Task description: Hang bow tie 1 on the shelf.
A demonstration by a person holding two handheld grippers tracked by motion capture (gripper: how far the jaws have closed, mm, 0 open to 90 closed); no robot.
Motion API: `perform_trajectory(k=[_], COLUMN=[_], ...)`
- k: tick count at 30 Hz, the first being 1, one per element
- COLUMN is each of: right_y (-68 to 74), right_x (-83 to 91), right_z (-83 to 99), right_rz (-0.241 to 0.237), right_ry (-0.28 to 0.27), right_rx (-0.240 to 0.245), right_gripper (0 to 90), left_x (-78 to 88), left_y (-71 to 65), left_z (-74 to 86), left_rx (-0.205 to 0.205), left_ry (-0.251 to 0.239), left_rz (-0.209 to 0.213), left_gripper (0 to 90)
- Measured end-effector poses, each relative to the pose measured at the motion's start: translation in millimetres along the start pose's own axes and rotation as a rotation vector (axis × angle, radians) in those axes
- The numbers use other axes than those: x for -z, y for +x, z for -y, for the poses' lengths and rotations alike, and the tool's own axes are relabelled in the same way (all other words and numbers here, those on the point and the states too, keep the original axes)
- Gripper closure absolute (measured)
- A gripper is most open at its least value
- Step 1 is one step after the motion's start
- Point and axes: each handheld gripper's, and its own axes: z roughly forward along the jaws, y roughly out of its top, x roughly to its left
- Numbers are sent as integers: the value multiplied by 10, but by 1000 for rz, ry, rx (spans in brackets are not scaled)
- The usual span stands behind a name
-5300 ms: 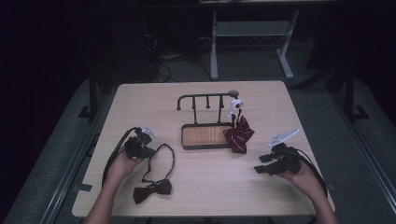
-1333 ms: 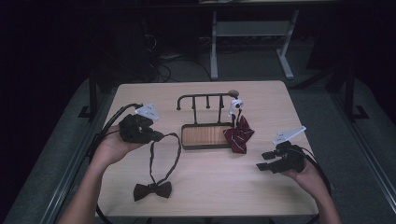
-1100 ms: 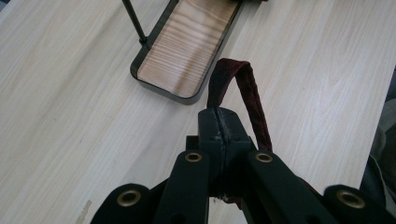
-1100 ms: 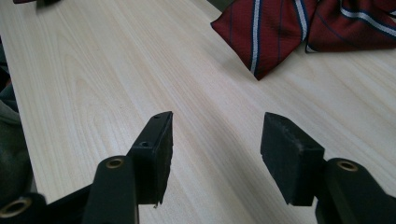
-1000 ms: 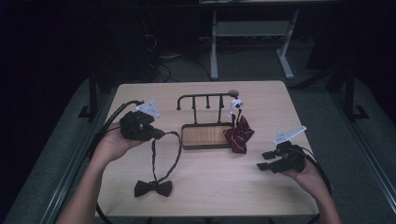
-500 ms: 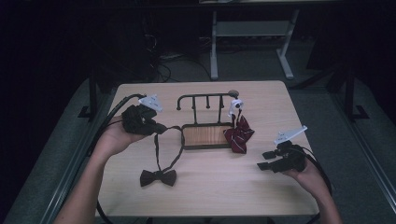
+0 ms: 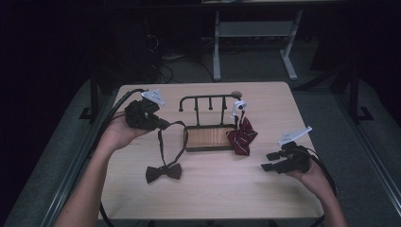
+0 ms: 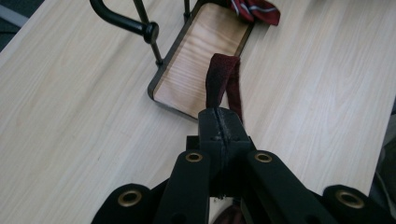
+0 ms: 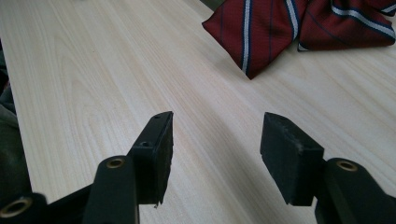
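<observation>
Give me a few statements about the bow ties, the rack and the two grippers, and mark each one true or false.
1. The left gripper is shut on the strap of the dark bow tie. True.
2. The right gripper holds the striped bow tie. False: its jaws stand open over bare table, nothing between them.
3. The striped bow tie hangs at the right end of the rack. True.
4. The dark bow tie's knot lies on the rack's wooden base. False: it lies on the table in front of the rack.

Table (image 7: 222, 194): black metal rack with wooden base (image 7: 208, 137) centre; striped bow tie (image 7: 242, 137) right of base; dark bow tie (image 7: 163, 172) front-left.
</observation>
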Motion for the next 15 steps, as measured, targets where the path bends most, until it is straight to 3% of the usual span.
perform_trajectory(k=[15], right_y=[18], right_x=[7], right_z=[-36], right_rz=[5], right_ry=[-2], right_rx=[5], right_gripper=[439], left_x=[86], left_y=[78], left_z=[-205], left_rx=[-10], left_ry=[22], left_rz=[-30], left_gripper=[900])
